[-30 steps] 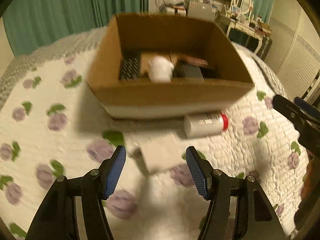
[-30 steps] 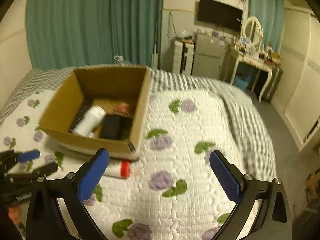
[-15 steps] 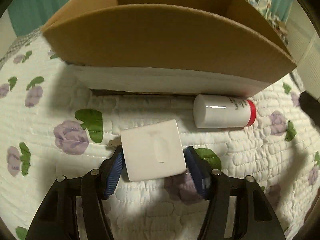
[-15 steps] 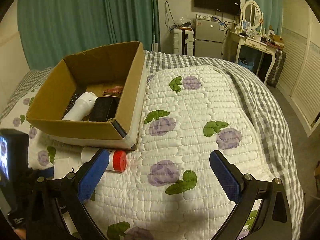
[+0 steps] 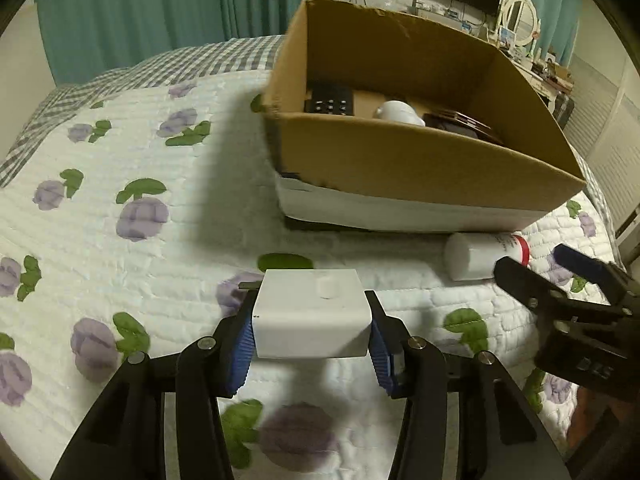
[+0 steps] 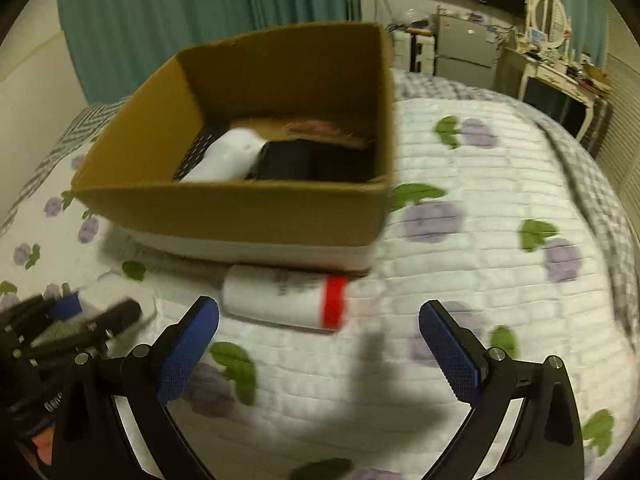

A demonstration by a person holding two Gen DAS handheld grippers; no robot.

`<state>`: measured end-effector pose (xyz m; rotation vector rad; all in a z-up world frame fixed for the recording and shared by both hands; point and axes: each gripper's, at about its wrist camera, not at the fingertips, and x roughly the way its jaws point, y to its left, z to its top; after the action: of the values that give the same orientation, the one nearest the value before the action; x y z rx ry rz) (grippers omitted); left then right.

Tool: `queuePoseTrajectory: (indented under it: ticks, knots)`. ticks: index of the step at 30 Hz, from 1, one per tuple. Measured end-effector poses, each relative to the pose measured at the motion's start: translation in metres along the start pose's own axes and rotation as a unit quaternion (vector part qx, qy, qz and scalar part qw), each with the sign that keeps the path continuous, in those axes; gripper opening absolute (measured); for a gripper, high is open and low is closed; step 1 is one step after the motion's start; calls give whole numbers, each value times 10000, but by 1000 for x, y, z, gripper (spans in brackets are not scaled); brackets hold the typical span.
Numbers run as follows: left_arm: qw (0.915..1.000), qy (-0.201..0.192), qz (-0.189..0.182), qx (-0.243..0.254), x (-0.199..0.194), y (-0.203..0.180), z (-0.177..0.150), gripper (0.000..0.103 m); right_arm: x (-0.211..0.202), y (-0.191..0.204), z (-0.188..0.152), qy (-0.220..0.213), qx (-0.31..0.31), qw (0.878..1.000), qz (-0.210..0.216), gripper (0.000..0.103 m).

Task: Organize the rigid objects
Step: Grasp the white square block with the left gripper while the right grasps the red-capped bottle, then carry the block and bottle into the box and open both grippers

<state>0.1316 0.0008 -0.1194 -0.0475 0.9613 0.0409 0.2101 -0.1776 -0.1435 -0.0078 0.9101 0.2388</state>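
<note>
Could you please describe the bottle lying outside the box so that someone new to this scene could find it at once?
Start at the open cardboard box on the flower-patterned quilt. On the quilt against the box's near wall lies a white bottle, on its side. Unlike the white bottle inside the box, it has a red band at one end, and it sits just ahead of the open right gripper.

Obstacles: a cardboard box (image 5: 420, 168), open-topped, is set on the bed (image 5: 120, 280) ahead of both grippers; its near wall is raised. The floor of the box is largely taken up by a keypad device (image 5: 330, 102), a white bottle (image 6: 228, 156) and dark items (image 6: 304, 160).

A red-capped bottle (image 6: 288, 300) is laid on its side against the foot of the box.

Free room: bare quilt is seen left of the box and, in the right wrist view, right of it. The box is entered from above.
</note>
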Motion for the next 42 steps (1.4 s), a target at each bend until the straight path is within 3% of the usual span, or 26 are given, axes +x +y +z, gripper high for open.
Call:
queuePoseTrajectory:
  ticks: [6,13,14,16,19,29,33,42]
  knots:
    - [9997,-82,-225,12,5,5,-2,50,21,12,4,70,96,9999,-12,101]
    - [9995,-161,-275,55,8,14,4,50,40,24,5,189,88,9991,-362,100]
    - [9995,-163,-273,49,8,14,4,50,41,24,5,203,107,9991,-356,98]
    - [9995,-149,-274,50,8,13,4,50,41,24,6,235,93,9990,-358,77]
    - [9996,-136,-254,79,6,10,3,50,38,25,6,253,50,9991,-339,77]
    - [9986,-366,-316,235,-38,3,7,50,-18,40,-3,23,-378,9983,-435,77]
    - [9976,-538,-329,269,-66,5,15,50,-58,49,-3,-165,-640,9968,-443,77]
    - [9921,-1043,-584,376,-123,9,64,50,-125,62,57,-862,-895,9911,-487,77]
